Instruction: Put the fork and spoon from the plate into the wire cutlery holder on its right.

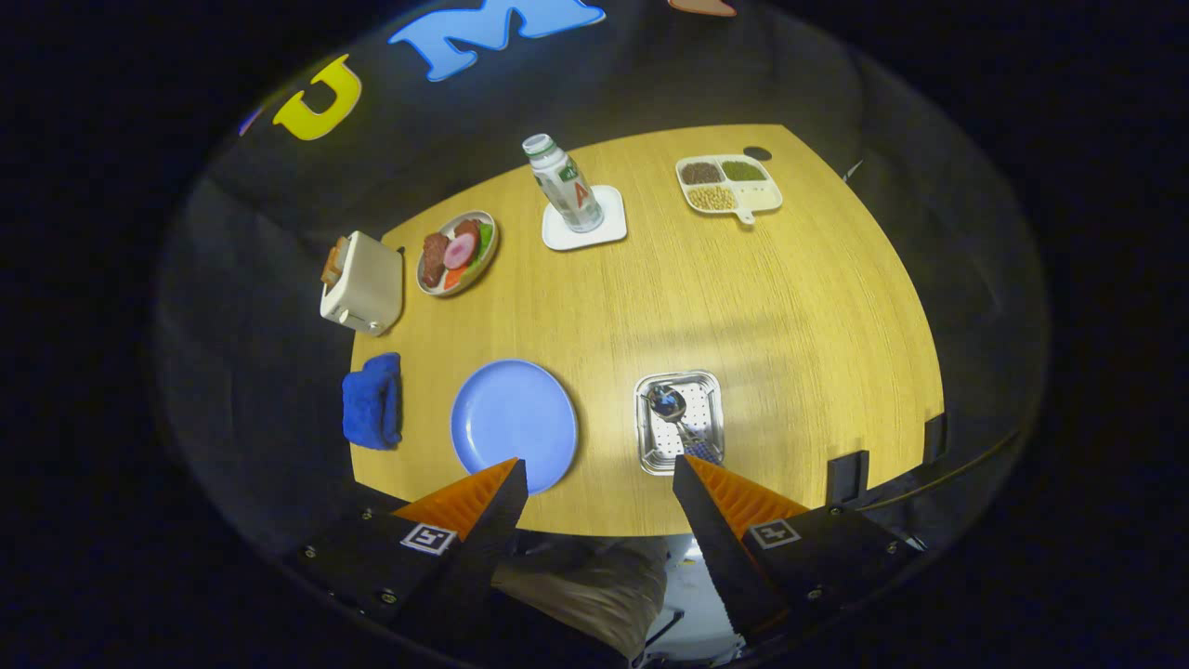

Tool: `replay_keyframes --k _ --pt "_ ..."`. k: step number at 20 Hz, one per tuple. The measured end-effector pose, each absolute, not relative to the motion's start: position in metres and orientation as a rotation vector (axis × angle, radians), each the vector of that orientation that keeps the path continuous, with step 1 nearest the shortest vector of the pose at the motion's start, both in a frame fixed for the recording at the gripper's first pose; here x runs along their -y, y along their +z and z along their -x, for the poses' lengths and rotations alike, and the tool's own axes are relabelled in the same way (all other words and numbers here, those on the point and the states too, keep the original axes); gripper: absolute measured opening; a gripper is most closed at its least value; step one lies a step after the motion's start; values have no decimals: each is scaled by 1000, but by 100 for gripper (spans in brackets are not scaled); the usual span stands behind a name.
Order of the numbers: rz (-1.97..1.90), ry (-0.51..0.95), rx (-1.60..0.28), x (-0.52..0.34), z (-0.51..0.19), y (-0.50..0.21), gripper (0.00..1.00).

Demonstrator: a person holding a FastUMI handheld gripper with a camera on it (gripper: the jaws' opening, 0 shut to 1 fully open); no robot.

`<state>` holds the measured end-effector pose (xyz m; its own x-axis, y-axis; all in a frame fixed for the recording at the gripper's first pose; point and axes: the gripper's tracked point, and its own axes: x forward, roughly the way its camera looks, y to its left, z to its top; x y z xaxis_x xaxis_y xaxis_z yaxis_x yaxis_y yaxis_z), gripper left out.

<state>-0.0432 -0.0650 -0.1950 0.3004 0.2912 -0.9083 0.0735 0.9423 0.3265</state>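
Overhead, the gripper (599,474) hangs high above the wooden table (790,307) and looks almost straight down on it, its two fingers coming up from the bottom of the frame. They are spread wide, hold nothing and touch nothing. Below them, at the bottom centre, shows a fold of khaki cloth (clothing of the person, most likely).

The table takes up the middle of the frame. At the left centre, on the table's edge, stands a cream toaster (364,282) with bread in its slots. Lower left of centre lies the blue plate (514,423), bare, its near rim just behind the tip of the left finger. To the plate's right, in the lower centre, sits the metal cutlery holder (713,386), a square perforated basket; the spoon (671,405) lies in it with its bowl toward the far side, and a handle end reaches the near rim by the right fingertip (whether the fork is there too I cannot tell).

A blue cloth (372,400) lies bunched at the table's left edge, beside the plate. At the upper right is a divided tray (764,195) with beans and grains. Upper left of centre, a small plate of meat and vegetables (457,253). At the upper centre, a white coaster (608,228) bears a bottle (563,182) standing upright.
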Motion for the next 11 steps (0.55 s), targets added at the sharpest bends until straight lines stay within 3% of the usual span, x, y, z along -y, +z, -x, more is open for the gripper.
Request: replay_keyframes --k 11 --pt "-96 93 -407 9 -36 -44 98"
